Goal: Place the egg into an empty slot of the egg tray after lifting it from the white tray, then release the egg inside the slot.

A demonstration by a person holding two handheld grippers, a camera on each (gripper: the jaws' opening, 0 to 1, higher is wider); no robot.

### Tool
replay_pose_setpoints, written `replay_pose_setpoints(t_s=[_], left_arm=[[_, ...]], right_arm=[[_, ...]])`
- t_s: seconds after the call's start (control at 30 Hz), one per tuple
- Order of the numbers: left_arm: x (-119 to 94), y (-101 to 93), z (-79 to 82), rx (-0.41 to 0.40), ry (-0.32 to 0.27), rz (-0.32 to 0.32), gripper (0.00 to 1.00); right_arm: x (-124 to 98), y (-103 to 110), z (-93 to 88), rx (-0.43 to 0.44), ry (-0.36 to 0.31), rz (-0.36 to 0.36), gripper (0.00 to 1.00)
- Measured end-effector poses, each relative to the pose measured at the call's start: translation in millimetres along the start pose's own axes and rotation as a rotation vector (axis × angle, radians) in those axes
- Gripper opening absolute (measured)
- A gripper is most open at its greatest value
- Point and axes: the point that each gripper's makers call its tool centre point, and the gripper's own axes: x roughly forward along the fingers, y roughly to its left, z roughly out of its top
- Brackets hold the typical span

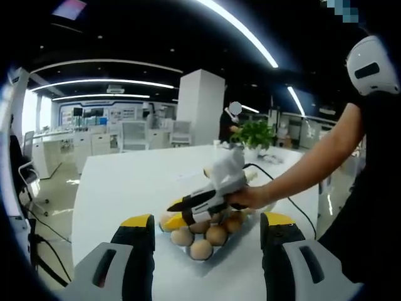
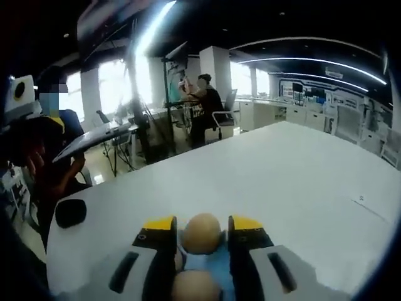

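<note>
An egg tray [image 1: 188, 251] with several brown eggs [image 1: 216, 235] lies on the white table [image 1: 125, 182], just beyond my left gripper [image 1: 207, 227], which stands wide open with nothing between its jaws. A person's hand [image 1: 250, 197] holds my right gripper [image 1: 177, 212] low over the tray's left side. In the right gripper view, the right gripper [image 2: 203, 227] has its yellow-tipped jaws close against both sides of one egg [image 2: 202, 233]. A second egg [image 2: 194, 285] sits lower between the jaws, over a pale blue tray surface [image 2: 220, 269].
A potted plant [image 1: 254, 135] stands at the table's far side, and a black cable [image 1: 282, 182] runs past the hand. A black object [image 2: 70, 212] rests near the table's left edge. A person [image 2: 203, 106] sits at a desk beyond the table. The tabletop [image 2: 301, 182] stretches away to the right.
</note>
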Motion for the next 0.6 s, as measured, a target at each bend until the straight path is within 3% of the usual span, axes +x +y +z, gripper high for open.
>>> replay_pose_setpoints(t_s=[0.27, 0.6], left_arm=[[5.0, -4.7, -0.8, 0.003, 0.004, -0.012, 0.69], [7.5, -10.9, 0.4, 0.007, 0.001, -0.022, 0.69]], right_arm=[[-25.4, -9.9, 15.8, 0.029, -0.072, -0.001, 0.31], [-62.9, -23.3, 13.6, 0.032, -0.115, -0.025, 0.30]])
